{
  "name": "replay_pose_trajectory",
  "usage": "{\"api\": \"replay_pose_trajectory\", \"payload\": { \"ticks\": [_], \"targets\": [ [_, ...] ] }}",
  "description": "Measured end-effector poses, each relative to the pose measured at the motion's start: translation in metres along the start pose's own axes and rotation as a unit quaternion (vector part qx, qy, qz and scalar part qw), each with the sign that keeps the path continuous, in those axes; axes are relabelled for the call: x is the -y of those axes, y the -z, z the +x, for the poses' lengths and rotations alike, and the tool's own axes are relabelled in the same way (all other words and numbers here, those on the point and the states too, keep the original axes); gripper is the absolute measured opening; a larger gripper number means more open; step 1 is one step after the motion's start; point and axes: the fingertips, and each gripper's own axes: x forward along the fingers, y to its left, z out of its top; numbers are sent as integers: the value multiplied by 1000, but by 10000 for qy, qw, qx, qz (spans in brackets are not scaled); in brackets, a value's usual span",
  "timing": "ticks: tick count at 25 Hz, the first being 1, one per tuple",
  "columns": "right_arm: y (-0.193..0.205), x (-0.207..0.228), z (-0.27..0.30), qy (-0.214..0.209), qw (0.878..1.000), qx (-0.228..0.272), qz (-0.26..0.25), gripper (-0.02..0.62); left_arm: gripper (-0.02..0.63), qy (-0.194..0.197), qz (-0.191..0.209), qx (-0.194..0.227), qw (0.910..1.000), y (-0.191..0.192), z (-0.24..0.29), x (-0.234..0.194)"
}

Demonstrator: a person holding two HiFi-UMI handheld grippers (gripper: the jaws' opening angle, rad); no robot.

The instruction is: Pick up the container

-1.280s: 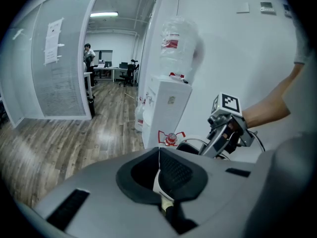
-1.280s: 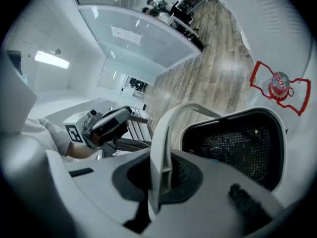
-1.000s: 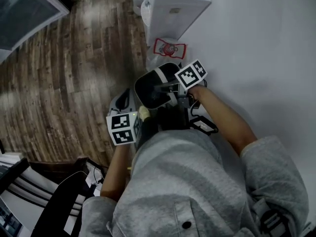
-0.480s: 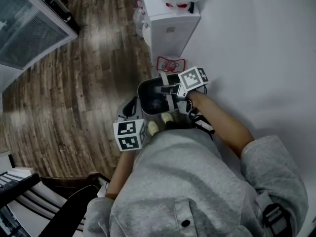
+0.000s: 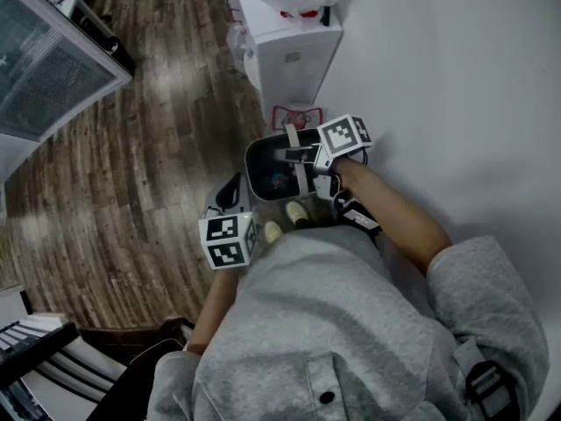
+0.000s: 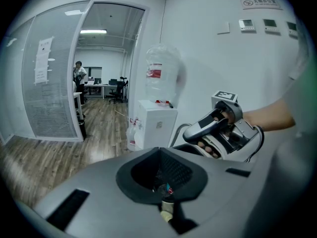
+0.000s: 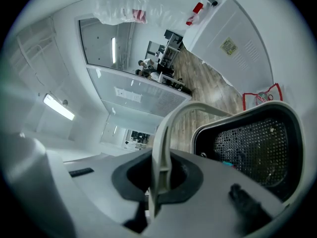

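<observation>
Two tools: right tool (image 5: 294,155) pinches container (image 5: 255,161) handle (image 7: 162,133) near wall (image 5: 456,103); left tool (image 5: 230,191) closed above floor (image 5: 131,174).

A white dispenser (image 5: 289,46) is standing against the wall (image 5: 456,77) and carrying 1 clear bottle (image 6: 159,76) with a red label. A red-printed bag (image 5: 294,117) is lying just beside its base on the wood floor (image 5: 131,174). A glass partition (image 6: 52,83) is curving along the left, with a paper (image 6: 43,61) hanging on it. Beyond it, a person (image 6: 79,74) is standing near desks under a ceiling light (image 6: 93,32). Small panels (image 6: 257,24) are sitting high on the wall, below a sign (image 6: 261,3).
</observation>
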Motion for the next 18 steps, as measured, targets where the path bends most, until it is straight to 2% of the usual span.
{"api": "replay_pose_trajectory", "payload": {
  "ticks": [18],
  "targets": [
    [-1,8,-8,2,9999,62,98,26,15,-32,4,26,10000,-7,-3,3]
  ]
}}
